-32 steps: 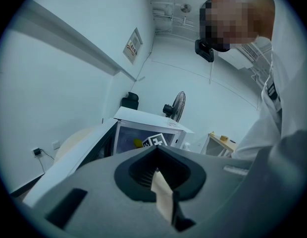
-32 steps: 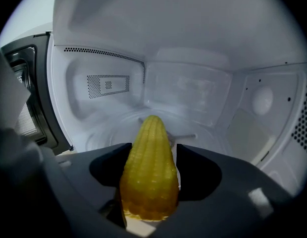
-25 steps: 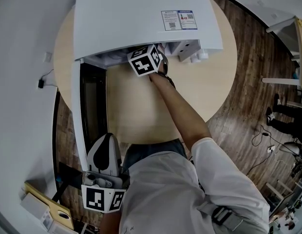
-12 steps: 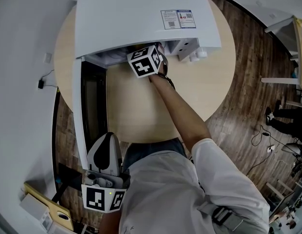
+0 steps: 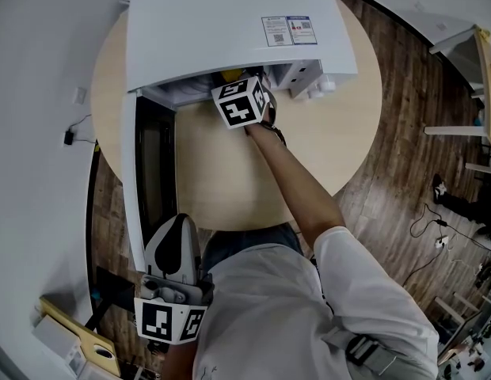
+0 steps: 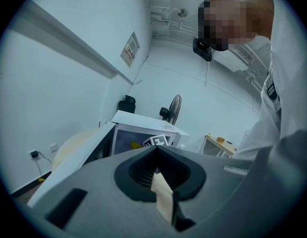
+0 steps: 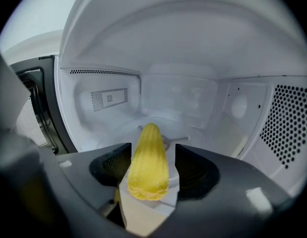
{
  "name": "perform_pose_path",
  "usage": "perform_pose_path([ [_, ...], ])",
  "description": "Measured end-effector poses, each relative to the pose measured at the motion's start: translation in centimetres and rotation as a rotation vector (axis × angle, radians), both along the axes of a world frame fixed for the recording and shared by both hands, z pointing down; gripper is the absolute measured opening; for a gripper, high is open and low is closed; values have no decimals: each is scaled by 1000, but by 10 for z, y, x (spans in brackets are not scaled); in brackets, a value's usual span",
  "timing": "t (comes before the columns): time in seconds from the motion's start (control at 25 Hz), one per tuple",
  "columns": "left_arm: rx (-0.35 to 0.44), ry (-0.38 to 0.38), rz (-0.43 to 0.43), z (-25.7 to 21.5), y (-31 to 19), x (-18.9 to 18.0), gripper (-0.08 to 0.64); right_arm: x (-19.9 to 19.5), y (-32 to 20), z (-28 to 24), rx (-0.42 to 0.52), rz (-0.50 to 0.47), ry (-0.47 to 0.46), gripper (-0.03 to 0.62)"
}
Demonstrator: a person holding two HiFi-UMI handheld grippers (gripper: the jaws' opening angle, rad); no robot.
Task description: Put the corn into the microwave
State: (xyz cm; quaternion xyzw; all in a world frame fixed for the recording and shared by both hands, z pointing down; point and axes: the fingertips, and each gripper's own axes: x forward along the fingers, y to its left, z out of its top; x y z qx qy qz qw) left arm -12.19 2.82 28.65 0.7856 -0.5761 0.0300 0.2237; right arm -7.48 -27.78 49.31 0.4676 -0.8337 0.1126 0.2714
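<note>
The yellow corn lies lengthwise between the jaws of my right gripper, its tip pointing at the turntable inside the white microwave. The jaws have just been closing a little but stand wide, and I see no pad pressing on the corn. In the head view only that gripper's marker cube shows at the microwave's mouth, with a bit of the corn behind it. The microwave door hangs open to the left. My left gripper is held low by the door's end, shut and empty.
The microwave stands on a round wooden table. Perforated cavity walls close in on the right gripper. A yellow board lies on the floor at lower left. Furniture stands at the far right, and a fan beyond the microwave.
The right gripper's marker cube has shifted slightly right and out of the microwave's mouth, and more of the corn shows behind it. The left gripper has stayed put.
</note>
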Motion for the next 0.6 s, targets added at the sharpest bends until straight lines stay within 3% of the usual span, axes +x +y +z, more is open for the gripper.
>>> perform_pose_path([
  [0.6, 24, 11, 40, -5, 7, 7, -9, 14, 16, -17, -17, 22, -48, 243],
])
